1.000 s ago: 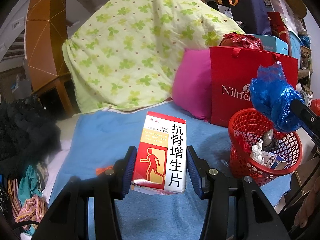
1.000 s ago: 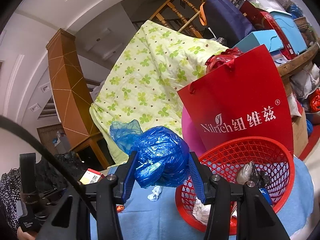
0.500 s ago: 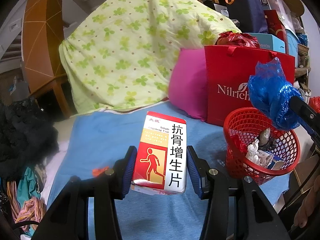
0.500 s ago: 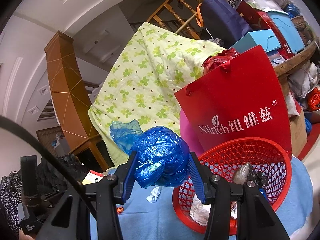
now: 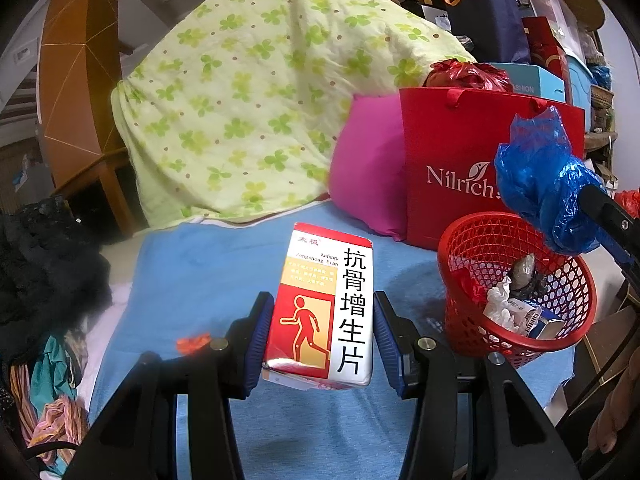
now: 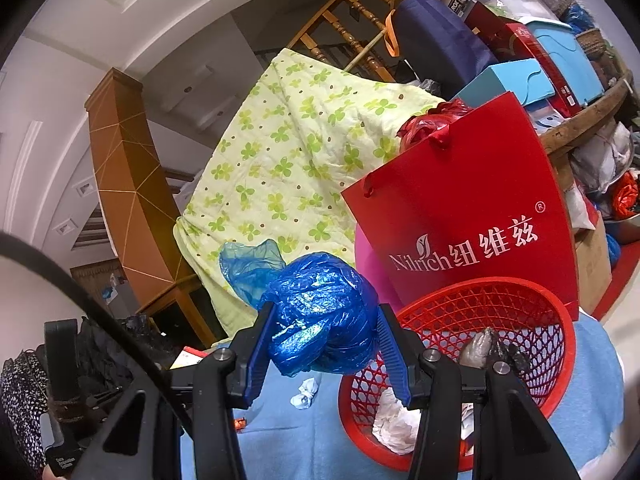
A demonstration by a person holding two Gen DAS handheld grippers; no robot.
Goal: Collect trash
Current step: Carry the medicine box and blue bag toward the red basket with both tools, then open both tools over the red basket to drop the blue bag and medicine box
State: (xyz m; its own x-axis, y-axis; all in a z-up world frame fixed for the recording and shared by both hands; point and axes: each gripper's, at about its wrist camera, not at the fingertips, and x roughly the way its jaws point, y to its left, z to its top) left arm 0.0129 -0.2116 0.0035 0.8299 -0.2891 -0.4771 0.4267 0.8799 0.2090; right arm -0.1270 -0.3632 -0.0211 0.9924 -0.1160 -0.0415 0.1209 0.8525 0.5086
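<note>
My left gripper (image 5: 320, 340) is shut on a red, white and yellow medicine box (image 5: 324, 304), held upright above the blue cloth (image 5: 200, 272). My right gripper (image 6: 324, 344) is shut on a crumpled blue plastic bag (image 6: 324, 320), which hangs just left of and above the red mesh basket (image 6: 500, 304). In the left wrist view the same blue bag (image 5: 544, 184) hovers over the basket's (image 5: 480, 232) far rim. The basket holds crumpled paper, a small carton and dark scraps. A small white paper wad (image 6: 306, 392) lies on the cloth under the bag.
A red paper shopping bag (image 5: 460, 168) and a pink cushion (image 5: 368, 168) stand right behind the basket. A green flowered quilt (image 5: 248, 112) is heaped at the back. Dark clothes (image 5: 44, 264) pile up left. An orange scrap (image 5: 192, 342) lies on the cloth.
The scene has slid a little leftward in both views; the basket and red bag now sit slightly further left. Both grips are unchanged.
</note>
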